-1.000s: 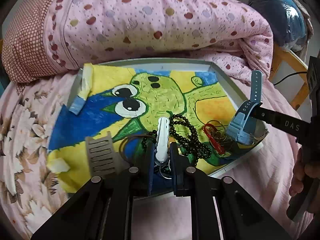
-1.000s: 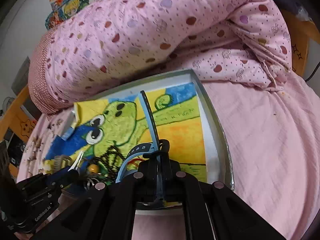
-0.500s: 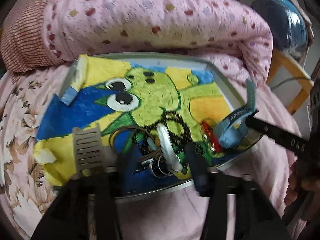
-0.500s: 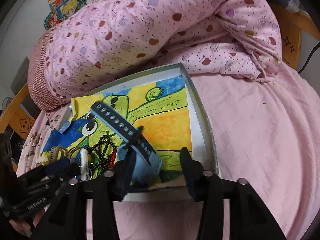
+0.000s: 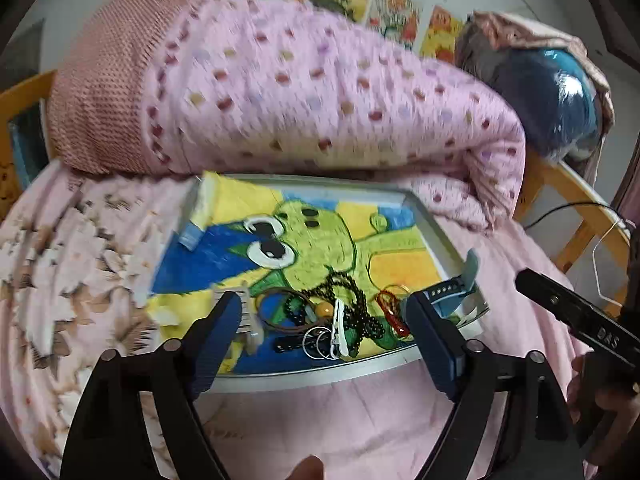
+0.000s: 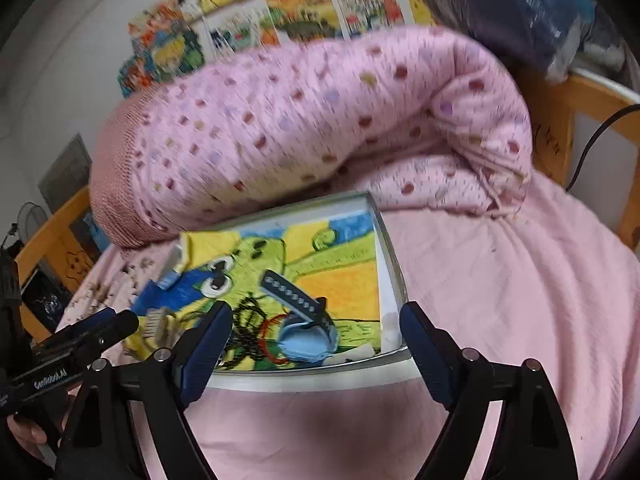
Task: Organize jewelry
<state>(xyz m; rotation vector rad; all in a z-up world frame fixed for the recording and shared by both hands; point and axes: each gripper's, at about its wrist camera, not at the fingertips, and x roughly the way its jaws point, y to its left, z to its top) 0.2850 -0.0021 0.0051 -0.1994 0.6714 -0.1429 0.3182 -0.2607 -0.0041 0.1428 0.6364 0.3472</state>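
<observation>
A silver-rimmed tray with a frog picture lies on the pink bed. At its near end lie a white hair clip, a black bead necklace, metal rings, a red cord bracelet, a grey comb clip and a blue watch. My left gripper is open and empty above the tray's near edge. My right gripper is open and empty, just short of the watch.
A rolled pink dotted quilt lies behind the tray. A blue shiny bag sits at the back right. A wooden bed rail runs on the right. Pink sheet surrounds the tray.
My left gripper let go of the white hair clip, which now lies in the tray. My right gripper let go of the blue watch. Both opened wide and drew back.
</observation>
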